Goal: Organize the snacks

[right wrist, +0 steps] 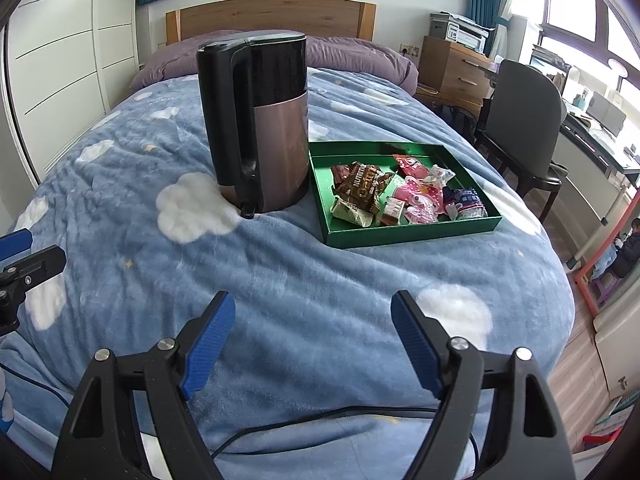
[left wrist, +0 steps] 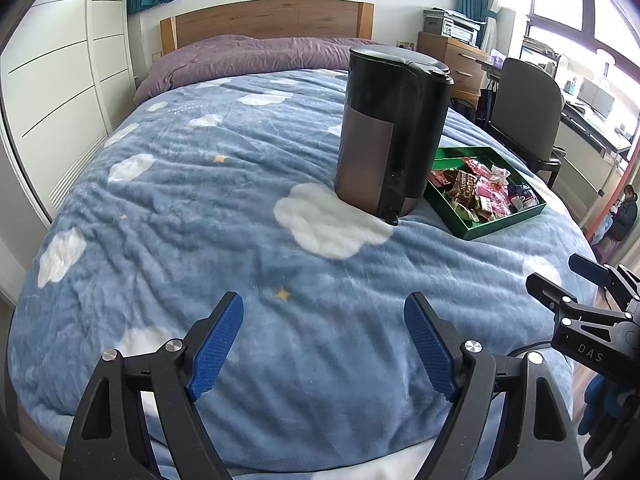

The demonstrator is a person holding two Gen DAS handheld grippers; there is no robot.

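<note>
A shallow green tray (right wrist: 412, 236) lies on the bed and holds several wrapped snacks: a brown packet (right wrist: 360, 186), pink packets (right wrist: 420, 192), a pale green one (right wrist: 352, 213) and a dark blue one (right wrist: 466, 200). The tray also shows in the left wrist view (left wrist: 492, 229), partly hidden behind the kettle. My left gripper (left wrist: 323, 346) is open and empty, low over the blanket at the near edge. My right gripper (right wrist: 312, 344) is open and empty, also near the bed's front, well short of the tray. The right gripper's side shows in the left wrist view (left wrist: 580, 304).
A tall black and bronze electric kettle (right wrist: 260, 120) stands on the blue cloud-print blanket (right wrist: 280, 280), touching the tray's left side. A black cable (right wrist: 320, 420) lies along the near edge. A chair (right wrist: 520, 128) and desk stand right of the bed, wardrobes on the left.
</note>
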